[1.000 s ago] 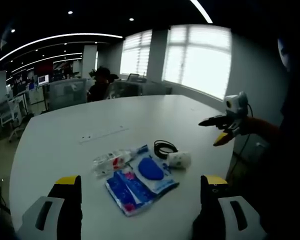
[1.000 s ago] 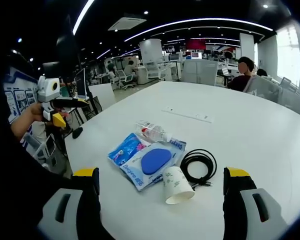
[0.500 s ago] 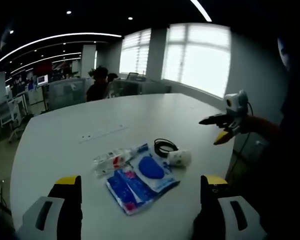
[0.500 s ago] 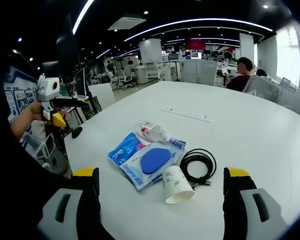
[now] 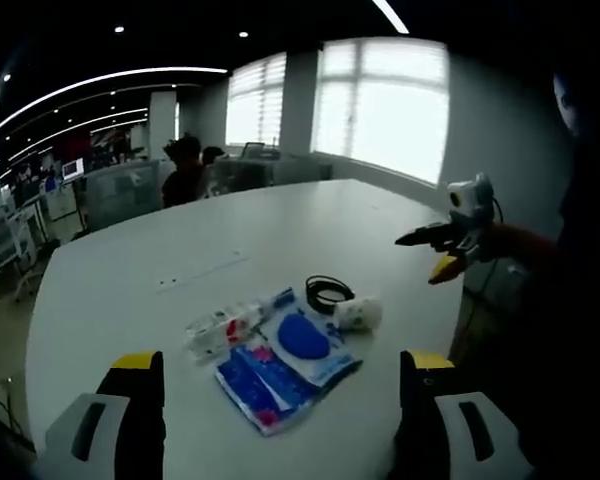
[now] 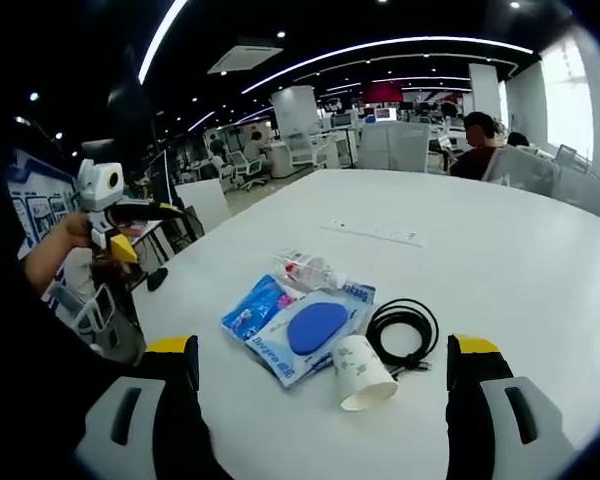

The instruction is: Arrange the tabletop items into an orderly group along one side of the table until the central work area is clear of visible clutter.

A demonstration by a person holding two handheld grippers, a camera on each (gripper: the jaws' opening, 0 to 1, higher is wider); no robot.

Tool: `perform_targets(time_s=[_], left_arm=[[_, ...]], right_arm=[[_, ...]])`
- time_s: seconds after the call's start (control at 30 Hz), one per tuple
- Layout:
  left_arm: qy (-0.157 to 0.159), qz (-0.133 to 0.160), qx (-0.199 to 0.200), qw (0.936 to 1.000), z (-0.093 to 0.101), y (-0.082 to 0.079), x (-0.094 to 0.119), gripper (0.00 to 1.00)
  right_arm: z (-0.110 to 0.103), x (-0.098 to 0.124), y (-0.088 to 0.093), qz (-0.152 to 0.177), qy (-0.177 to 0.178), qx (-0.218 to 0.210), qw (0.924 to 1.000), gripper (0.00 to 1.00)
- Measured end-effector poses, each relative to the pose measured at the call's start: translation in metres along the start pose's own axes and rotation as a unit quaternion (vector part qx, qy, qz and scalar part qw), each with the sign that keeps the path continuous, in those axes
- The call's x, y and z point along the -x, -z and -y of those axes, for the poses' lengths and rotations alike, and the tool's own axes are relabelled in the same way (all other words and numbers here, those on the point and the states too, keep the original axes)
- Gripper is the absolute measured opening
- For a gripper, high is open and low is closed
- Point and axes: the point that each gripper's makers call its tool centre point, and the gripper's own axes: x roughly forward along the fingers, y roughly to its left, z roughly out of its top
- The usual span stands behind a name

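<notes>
Clutter [image 6: 320, 328] mid-table [image 6: 500, 250] (broad bare margins)

Table [image 6: 540, 270]: smooth white top, matt with a soft sheen under the ceiling lights. Cup [image 6: 363, 372]: white paper, matt, lying on its side. Cable [image 6: 404, 331]: black, smooth rubbery jacket. Packets [image 6: 280, 325]: glossy blue and white plastic film, slightly crinkled. Bottle [image 6: 305, 269]: clear glossy plastic. Right gripper [image 6: 322, 412]: jaws of matt black plastic, yellow tips.
</notes>
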Motion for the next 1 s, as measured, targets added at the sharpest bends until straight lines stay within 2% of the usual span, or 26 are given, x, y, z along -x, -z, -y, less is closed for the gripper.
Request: perform_targets(time_s=[0.27, 0.57, 1.0], left_arm=[[0.009, -0.013, -0.017, 0.9997, -0.004, -0.001, -0.008, 0.96], [0.039, -0.032, -0.051, 0.9974, -0.006, -0.008, -0.027, 0.95], [0.099, -0.052, -0.114, 0.9872, -0.011, -0.024, -0.059, 0.93]], right_arm=[[0.002, 0.002, 0.0, -0.002, 0.007, 0.005, 1.0, 1.0], [0.001, 0.001, 0.002, -0.002, 0.009, 0.002, 1.0, 0.99], [0.013, 0.007, 0.007, -0.01, 0.022, -0.004, 0.9997, 0.99]])
